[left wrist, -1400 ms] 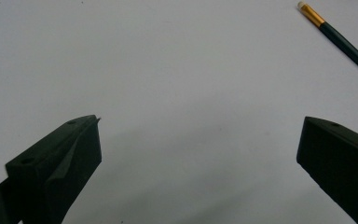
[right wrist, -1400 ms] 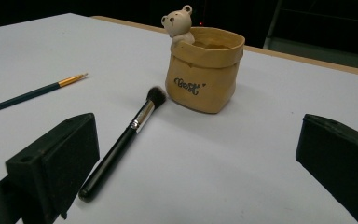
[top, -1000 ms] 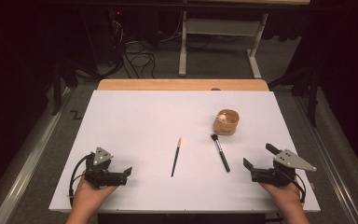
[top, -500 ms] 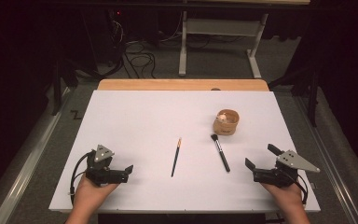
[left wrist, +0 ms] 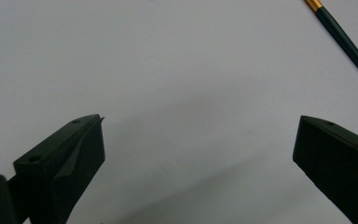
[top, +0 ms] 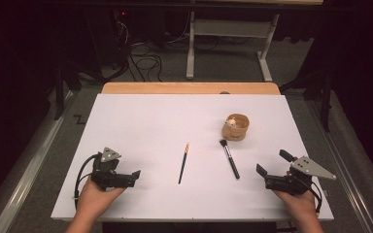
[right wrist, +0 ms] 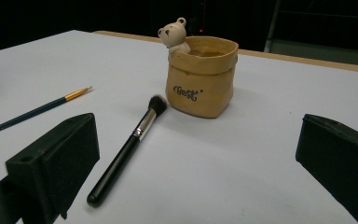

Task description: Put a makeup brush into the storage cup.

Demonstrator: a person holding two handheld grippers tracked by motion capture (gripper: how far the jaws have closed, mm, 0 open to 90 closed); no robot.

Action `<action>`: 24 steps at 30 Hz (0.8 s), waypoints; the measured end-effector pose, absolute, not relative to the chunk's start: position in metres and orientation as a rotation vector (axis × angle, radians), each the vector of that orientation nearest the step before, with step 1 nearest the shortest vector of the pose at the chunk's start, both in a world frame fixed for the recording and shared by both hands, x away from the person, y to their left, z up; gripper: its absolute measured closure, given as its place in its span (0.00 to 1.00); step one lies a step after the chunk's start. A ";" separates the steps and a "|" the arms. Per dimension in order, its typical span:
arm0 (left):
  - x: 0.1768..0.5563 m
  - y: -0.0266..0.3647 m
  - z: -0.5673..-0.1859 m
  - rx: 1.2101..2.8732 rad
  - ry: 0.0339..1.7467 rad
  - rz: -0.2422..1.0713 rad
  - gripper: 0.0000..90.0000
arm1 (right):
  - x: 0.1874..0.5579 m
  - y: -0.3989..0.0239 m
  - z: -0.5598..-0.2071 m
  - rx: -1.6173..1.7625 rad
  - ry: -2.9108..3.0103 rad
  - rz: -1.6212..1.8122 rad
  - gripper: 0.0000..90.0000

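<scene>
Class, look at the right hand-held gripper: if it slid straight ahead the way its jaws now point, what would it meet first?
Most likely the makeup brush: its black handle end lies nearest, just inside the left jaw of the open right hand-held gripper. The tan bear pot stands farther along. Depth is uncertain.

White table, wooden strip at far edge; grey carpet, cables, dark surroundings.

The desk wears a smooth, matt white sheet over a wooden edge. The makeup brush has a glossy black handle and shiny metal ferrule. The tan pot looks glazed, paper-bag-creased.
</scene>
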State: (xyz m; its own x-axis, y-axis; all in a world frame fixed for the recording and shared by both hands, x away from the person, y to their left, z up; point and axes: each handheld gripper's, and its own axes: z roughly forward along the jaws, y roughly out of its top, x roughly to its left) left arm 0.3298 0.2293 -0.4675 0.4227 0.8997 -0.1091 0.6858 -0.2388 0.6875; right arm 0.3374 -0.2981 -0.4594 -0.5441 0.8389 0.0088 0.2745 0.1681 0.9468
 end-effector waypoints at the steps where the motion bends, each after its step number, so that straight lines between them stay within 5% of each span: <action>1: 0.331 0.229 -0.467 2.016 1.337 0.402 0.03 | 0.337 -0.298 -0.459 1.048 1.919 1.383 0.00; 24: 0.345 0.225 -0.454 2.118 1.452 0.243 0.06 | 0.337 -0.298 -0.459 1.052 1.916 1.390 0.00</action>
State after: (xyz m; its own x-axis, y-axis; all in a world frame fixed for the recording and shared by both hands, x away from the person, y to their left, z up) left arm 0.3448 0.2254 -0.4536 0.3986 0.9035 -0.1574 0.8032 -0.2611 0.5354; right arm 0.3368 -0.2982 -0.4590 -0.5463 0.8374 0.0161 0.2754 0.1614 0.9477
